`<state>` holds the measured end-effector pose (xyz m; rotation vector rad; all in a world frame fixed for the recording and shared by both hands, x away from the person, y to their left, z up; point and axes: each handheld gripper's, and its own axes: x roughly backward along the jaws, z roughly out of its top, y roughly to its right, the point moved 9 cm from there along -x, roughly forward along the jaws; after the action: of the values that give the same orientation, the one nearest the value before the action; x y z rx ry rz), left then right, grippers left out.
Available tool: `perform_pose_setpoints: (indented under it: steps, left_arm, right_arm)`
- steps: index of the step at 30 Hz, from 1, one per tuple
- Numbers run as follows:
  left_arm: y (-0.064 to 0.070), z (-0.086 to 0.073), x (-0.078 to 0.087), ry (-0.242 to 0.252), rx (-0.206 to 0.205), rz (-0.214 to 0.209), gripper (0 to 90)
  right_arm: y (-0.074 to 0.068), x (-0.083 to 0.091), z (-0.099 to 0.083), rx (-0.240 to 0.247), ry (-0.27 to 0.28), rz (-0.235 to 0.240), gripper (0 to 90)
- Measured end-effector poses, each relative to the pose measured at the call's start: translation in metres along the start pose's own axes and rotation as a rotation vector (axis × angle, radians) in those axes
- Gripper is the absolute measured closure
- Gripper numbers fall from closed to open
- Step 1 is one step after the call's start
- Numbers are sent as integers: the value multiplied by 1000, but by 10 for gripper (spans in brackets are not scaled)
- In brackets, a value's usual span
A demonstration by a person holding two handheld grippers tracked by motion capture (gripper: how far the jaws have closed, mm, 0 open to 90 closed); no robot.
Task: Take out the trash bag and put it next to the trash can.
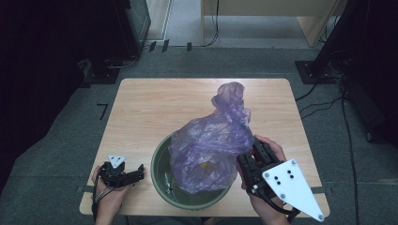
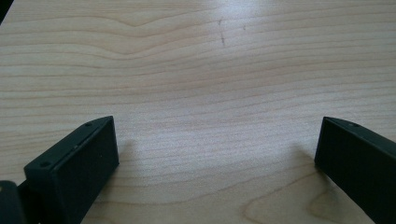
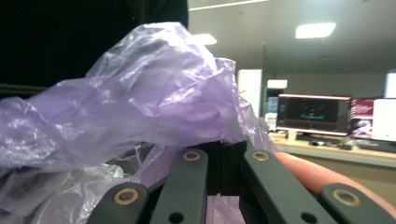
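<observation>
Purple plastic bag [image 1: 213, 140] sitting in green bowl [image 1: 162, 180], rising above rim. Right gripper [image 1: 251, 157] pinching bag film just right of bowl, jaws closed. Left gripper [image 1: 133, 174] resting left of bowl, jaws spread wide over bare table [image 2: 196, 70].

High view sits above the near edge, looking forward and down across the whole wooden counter [image 1: 155, 103] to the grey floor and furniture beyond. Left gripper view rides low at the near left corner, pressed close to the wood grain, aimed down along the counter [image 2: 201, 93] between its two wide-set jaws. Right gripper view tilts upward from near right, very close to the purple bag [image 3: 140, 102], facing ceiling lights and a far monitor [image 3: 313, 114]. Both the high and right views share that bag [image 1: 211, 140].
</observation>
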<state>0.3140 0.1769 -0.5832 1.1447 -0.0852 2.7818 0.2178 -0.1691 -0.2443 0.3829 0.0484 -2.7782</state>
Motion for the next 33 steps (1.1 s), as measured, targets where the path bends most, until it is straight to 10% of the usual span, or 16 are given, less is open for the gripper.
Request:
perform_pose_setpoints:
  steps: [20, 27, 33]
  left_arm:
    - [0, 0, 0, 1, 1, 0, 0]
    - [0, 0, 0, 0, 0, 0, 0]
    - [0, 0, 0, 1, 0, 0, 0]
  right_arm:
    - [80, 27, 54, 94, 177, -314, 900]
    - [104, 28, 24, 135, 87, -376, 900]
    - [130, 16, -37, 137, -47, -442, 900]
